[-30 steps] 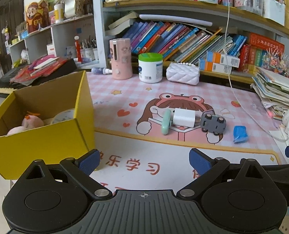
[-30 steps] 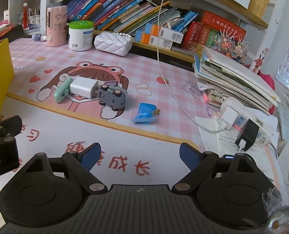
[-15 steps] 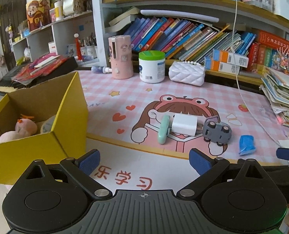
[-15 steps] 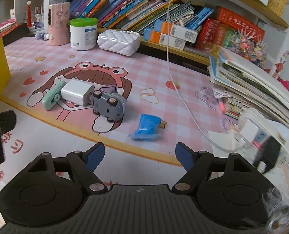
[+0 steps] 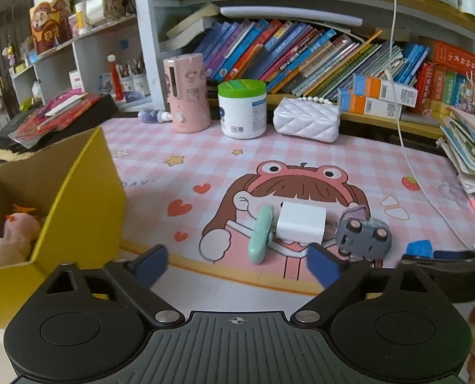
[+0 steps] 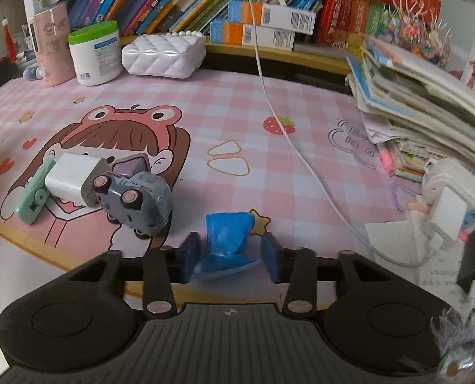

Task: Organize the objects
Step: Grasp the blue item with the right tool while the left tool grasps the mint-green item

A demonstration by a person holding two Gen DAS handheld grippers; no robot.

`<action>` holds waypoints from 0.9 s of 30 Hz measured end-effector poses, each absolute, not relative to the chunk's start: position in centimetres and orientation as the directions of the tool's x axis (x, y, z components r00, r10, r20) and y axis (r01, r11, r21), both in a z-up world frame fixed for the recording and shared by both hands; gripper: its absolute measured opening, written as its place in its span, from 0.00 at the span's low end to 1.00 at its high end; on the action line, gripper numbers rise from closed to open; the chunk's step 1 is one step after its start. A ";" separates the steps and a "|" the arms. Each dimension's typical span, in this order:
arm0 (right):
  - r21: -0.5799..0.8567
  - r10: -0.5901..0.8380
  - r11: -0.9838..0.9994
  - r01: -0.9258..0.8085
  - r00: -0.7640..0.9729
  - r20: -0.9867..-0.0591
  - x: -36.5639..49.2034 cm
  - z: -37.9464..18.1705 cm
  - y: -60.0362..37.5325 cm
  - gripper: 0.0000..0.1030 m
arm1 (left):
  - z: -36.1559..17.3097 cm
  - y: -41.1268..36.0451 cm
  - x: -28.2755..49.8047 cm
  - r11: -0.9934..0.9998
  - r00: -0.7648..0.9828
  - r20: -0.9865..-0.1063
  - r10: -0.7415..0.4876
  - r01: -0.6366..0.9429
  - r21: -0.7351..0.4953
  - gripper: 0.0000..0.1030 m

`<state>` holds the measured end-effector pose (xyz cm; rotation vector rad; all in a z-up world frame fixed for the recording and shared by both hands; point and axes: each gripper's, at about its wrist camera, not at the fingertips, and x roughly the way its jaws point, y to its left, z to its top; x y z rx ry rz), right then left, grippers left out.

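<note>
- Right tool (image 6: 231,257) has its jaws set around the crumpled blue plastic wrapper (image 6: 226,240) on the pink checked desk mat (image 6: 269,96); whether they already pinch it, I cannot tell
- Left tool (image 5: 237,264) hangs wide open, empty
- Yellow cardboard box (image 5: 87,192) already holds a pink plush chick (image 5: 10,236)
- Left to sort: mint green clip (image 5: 261,236), white charger cube (image 5: 301,225), grey toy car (image 5: 364,240)

Left wrist view: low over the tabletop (image 5: 301,156), facing the bookshelf (image 5: 301,51), left tongs (image 5: 237,264) in the foreground, yellow box (image 5: 87,198) near at left.
Right wrist view: nearer the surface, same facing, set further right, right tongs (image 6: 231,257) just above the mat.
Shared: white charger (image 5: 301,226) (image 6: 71,179), grey toy car (image 5: 364,238) (image 6: 138,198), green-lidded jar (image 5: 242,108) (image 6: 95,52), quilted white purse (image 5: 306,123) (image 6: 164,52).
</note>
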<state>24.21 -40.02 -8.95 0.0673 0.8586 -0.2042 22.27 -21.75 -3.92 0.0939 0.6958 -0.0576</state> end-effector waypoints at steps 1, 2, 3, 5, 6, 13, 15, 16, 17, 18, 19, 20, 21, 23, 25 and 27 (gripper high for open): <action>-0.017 -0.144 0.979 0.201 0.638 -0.756 24.3 -9.0 -40.2 0.31 | -4.1 -21.8 22.8 0.994 0.761 -0.648 -0.024 0.086 0.064 0.84; -0.013 -0.136 0.981 0.193 0.642 -0.754 24.3 -9.0 -40.2 0.30 | -4.4 -22.0 23.3 0.994 0.756 -0.655 -0.025 0.088 0.064 0.80; -0.011 -0.129 0.983 0.184 0.646 -0.753 24.3 -9.0 -40.2 0.27 | -4.7 -22.1 23.8 0.994 0.749 -0.662 -0.025 0.092 0.067 0.77; -0.003 -0.117 0.985 0.174 0.649 -0.752 24.2 -8.9 -40.3 0.26 | -5.4 -22.4 24.8 0.992 0.731 -0.682 -0.026 0.101 0.071 0.69; 0.002 -0.112 0.985 0.173 0.649 -0.753 24.0 -8.7 -40.4 0.26 | -5.7 -22.6 25.2 0.992 0.723 -0.690 -0.029 0.106 0.070 0.68; 0.047 -0.067 0.987 0.153 0.665 -0.744 22.4 -7.4 -40.6 0.26 | -7.8 -23.7 28.0 0.990 0.680 -0.732 -0.036 0.127 0.069 0.59; 0.057 -0.056 0.988 0.147 0.665 -0.745 21.9 -7.2 -40.6 0.26 | -8.2 -23.9 28.5 0.990 0.673 -0.738 -0.042 0.129 0.062 0.55; 0.060 -0.052 0.988 0.144 0.665 -0.745 21.6 -7.0 -40.6 0.26 | -8.4 -24.0 28.9 0.990 0.669 -0.742 -0.044 0.128 0.056 0.52; 0.062 -0.048 0.988 0.141 0.665 -0.746 21.4 -6.9 -40.6 0.26 | -8.6 -24.0 29.1 0.991 0.664 -0.746 -0.047 0.127 0.051 0.47; 0.063 -0.045 0.988 0.138 0.665 -0.746 21.3 -6.8 -40.6 0.26 | -8.8 -23.9 29.3 0.991 0.657 -0.752 -0.048 0.125 0.046 0.44; 0.062 -0.044 0.989 0.135 0.666 -0.745 21.1 -6.7 -40.6 0.26 | -9.0 -23.7 29.5 0.992 0.655 -0.754 -0.059 0.124 0.030 0.40; 0.060 -0.045 0.989 0.134 0.668 -0.743 20.9 -6.6 -40.6 0.26 | -9.0 -23.6 29.6 0.992 0.656 -0.752 -0.065 0.122 0.021 0.33; 0.057 -0.047 0.990 0.131 0.671 -0.740 20.8 -6.5 -40.6 0.26 | -9.0 -23.6 29.7 0.992 0.659 -0.750 -0.064 0.122 0.022 0.28; 0.051 -0.051 0.990 0.130 0.677 -0.734 20.5 -6.2 -40.5 0.26 | -8.9 -23.5 29.7 0.992 0.658 -0.750 -0.068 0.123 0.018 0.17; 0.047 -0.053 0.991 0.127 0.682 -0.730 20.4 -6.0 -40.3 0.26 | -8.6 -23.2 29.5 0.993 0.653 -0.753 -0.077 0.114 -0.003 0.17; 0.045 -0.051 0.992 0.122 0.686 -0.726 20.3 -5.8 -40.1 0.26 | -8.0 -23.0 28.9 0.993 0.671 -0.737 -0.079 0.116 -0.002 0.17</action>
